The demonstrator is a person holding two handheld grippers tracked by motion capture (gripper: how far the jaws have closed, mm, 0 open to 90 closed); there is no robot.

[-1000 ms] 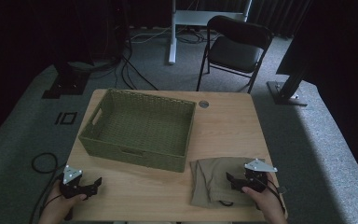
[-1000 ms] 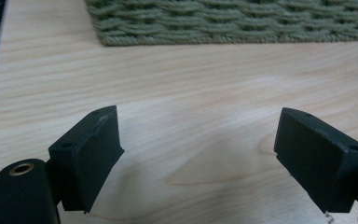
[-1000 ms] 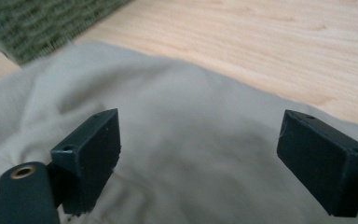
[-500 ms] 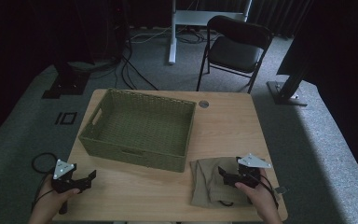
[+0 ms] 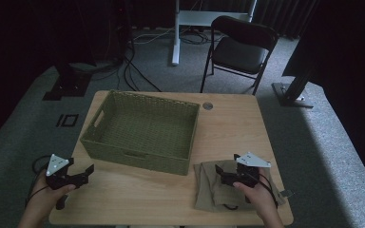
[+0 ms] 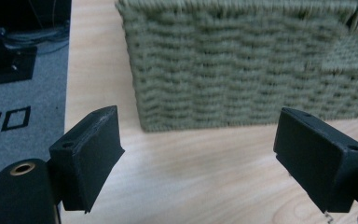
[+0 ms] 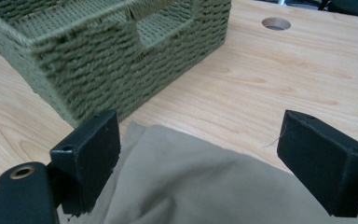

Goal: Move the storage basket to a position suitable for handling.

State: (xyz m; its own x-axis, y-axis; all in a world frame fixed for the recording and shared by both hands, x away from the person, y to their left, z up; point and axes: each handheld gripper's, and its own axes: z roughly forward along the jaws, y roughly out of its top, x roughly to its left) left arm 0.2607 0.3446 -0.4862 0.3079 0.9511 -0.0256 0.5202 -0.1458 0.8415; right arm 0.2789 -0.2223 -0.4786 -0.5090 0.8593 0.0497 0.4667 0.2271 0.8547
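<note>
A green woven basket [image 5: 142,130] stands on the left half of the wooden table [image 5: 233,128]. An olive cloth [image 5: 209,192] lies crumpled at the front right, just off the basket's near right corner. My right gripper [image 5: 219,175] hovers open over the cloth, jaws pointing left. In the right gripper view the cloth [image 7: 191,186] lies below the gripper [image 7: 200,154], and the basket corner [image 7: 107,51] is just beyond. My left gripper [image 5: 89,174] is open at the table's front left, and in its own view the gripper [image 6: 200,154] faces the basket wall [image 6: 242,65] with nothing between the jaws.
A round cable hole [image 5: 207,105] sits in the table near its far edge, also seen as the hole [image 7: 276,23] from the right gripper. A black folding chair [image 5: 240,50] stands behind the table. Stand bases and cables lie on the grey floor [image 5: 38,118] to the left.
My left gripper has drifted left toward the table's front left corner. My right gripper has shifted slightly left over the cloth. Both stay open.
</note>
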